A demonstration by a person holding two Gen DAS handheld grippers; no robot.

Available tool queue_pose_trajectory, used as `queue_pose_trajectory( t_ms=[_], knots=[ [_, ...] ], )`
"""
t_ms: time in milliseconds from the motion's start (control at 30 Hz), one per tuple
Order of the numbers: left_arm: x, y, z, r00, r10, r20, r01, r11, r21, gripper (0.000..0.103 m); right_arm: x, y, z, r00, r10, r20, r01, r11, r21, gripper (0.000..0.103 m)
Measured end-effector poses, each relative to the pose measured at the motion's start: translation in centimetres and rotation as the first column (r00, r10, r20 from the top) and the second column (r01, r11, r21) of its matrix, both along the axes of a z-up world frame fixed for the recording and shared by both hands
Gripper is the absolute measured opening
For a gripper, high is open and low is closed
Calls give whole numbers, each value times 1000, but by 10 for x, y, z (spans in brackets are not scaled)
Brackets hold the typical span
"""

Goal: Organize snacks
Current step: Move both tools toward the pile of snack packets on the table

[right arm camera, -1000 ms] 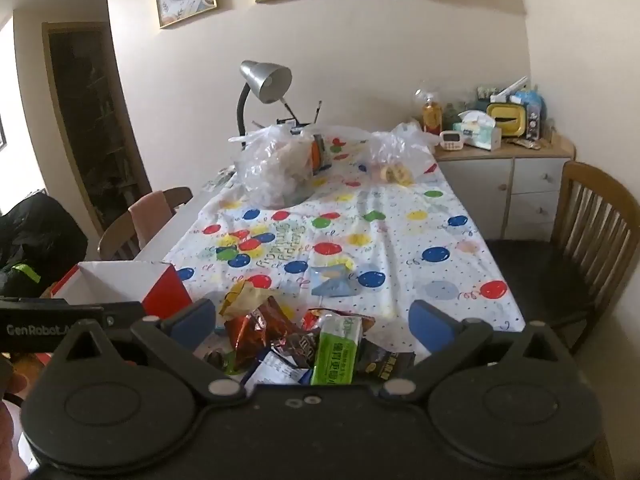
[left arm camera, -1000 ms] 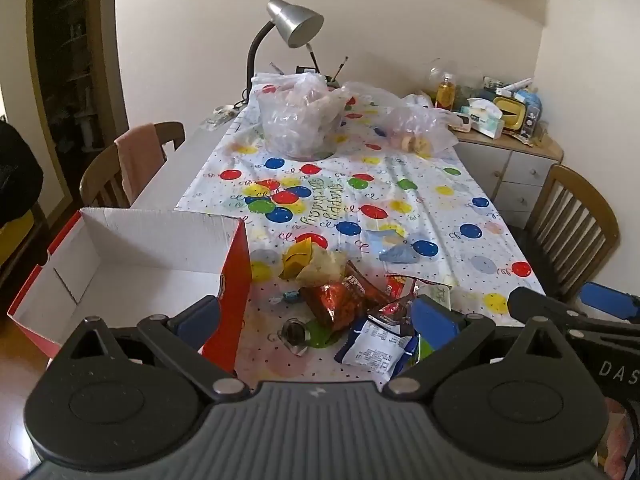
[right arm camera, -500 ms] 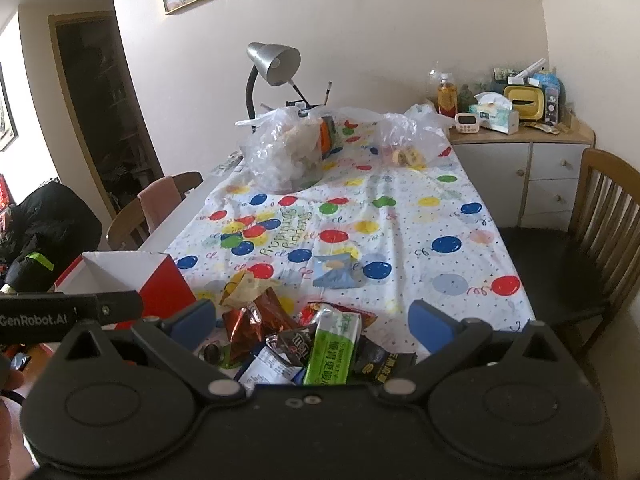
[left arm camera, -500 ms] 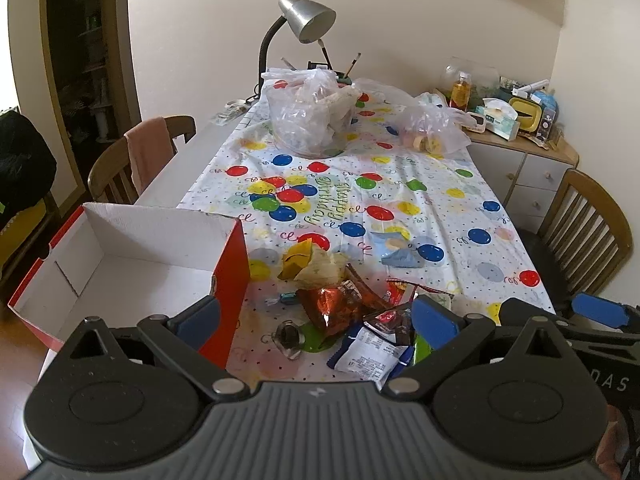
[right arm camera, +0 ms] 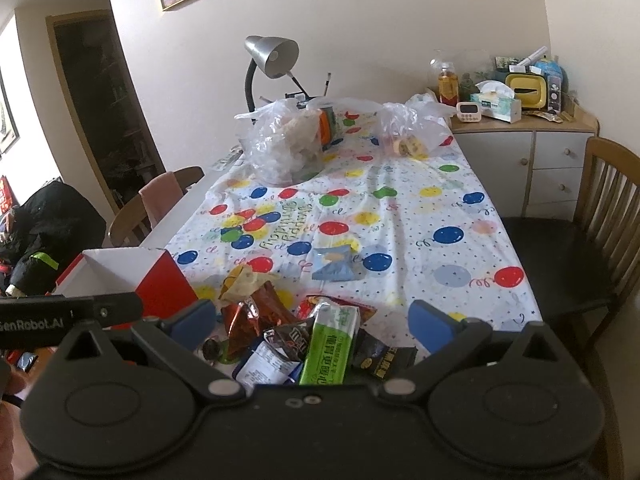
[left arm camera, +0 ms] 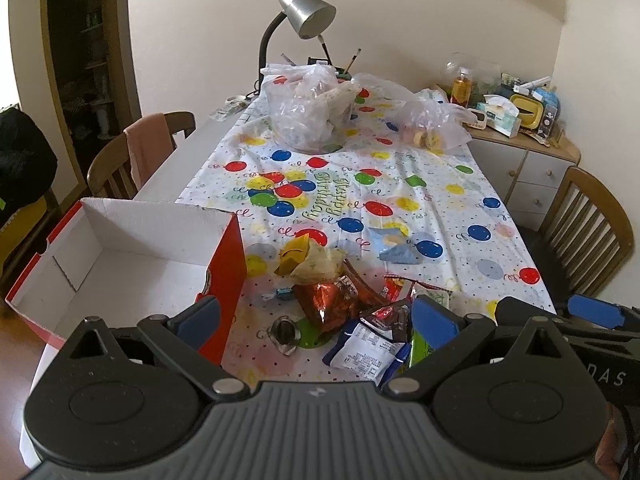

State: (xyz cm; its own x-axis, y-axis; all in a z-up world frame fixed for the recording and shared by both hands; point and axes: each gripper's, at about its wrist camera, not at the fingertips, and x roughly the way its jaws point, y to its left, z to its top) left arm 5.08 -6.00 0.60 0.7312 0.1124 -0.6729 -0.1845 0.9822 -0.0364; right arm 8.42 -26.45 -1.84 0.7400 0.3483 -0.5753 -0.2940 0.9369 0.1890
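Note:
A pile of snack packets lies at the near end of the balloon-print tablecloth: a red-brown foil bag (left arm camera: pixel 336 300), a yellow wrapper (left arm camera: pixel 296 254), a white-blue packet (left arm camera: pixel 368 354) and a green bar (right arm camera: pixel 330 344). A light blue packet (right arm camera: pixel 334 266) lies apart, farther up the cloth. An empty red box with a white inside (left arm camera: pixel 120 264) stands at the left of the pile. My left gripper (left arm camera: pixel 316 320) is open and empty above the pile. My right gripper (right arm camera: pixel 316 318) is open and empty over the same pile, to the right of the left one.
Two clear plastic bags (left arm camera: pixel 308 112) (left arm camera: pixel 432 124) and a grey desk lamp (left arm camera: pixel 304 16) stand at the far end of the table. Wooden chairs stand at the left (left arm camera: pixel 132 160) and right (left arm camera: pixel 588 228). A cluttered cabinet (right arm camera: pixel 528 140) is at the back right.
Both views have shifted slightly, with the pile sitting a little farther ahead in them. Both grippers stay open and no snack has moved.

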Motion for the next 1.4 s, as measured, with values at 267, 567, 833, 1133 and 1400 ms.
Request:
queue_pose_trajectory(
  t_ms=[267,567,833,1133,1400],
  knots=[
    [3,10,3,999,-51,11,51,999,-13,103,-7,7,4,999,-47,10,47,999,-9,99],
    [4,19,2,996,-90,9,90,996,-20,103,-16,15,4,998,-66,3,66,998,-6,98],
    [2,22,2,993,-116,12,116,993,-25,103,-22,17,6,996,-83,15,83,997,3,97],
    [5,22,1,991,-130,9,131,991,-30,103,-24,18,5,995,-100,22,100,995,6,96],
    [14,21,-6,991,-133,-5,133,991,-30,103,-16,17,0,995,-98,6,98,995,4,96]
  ],
)
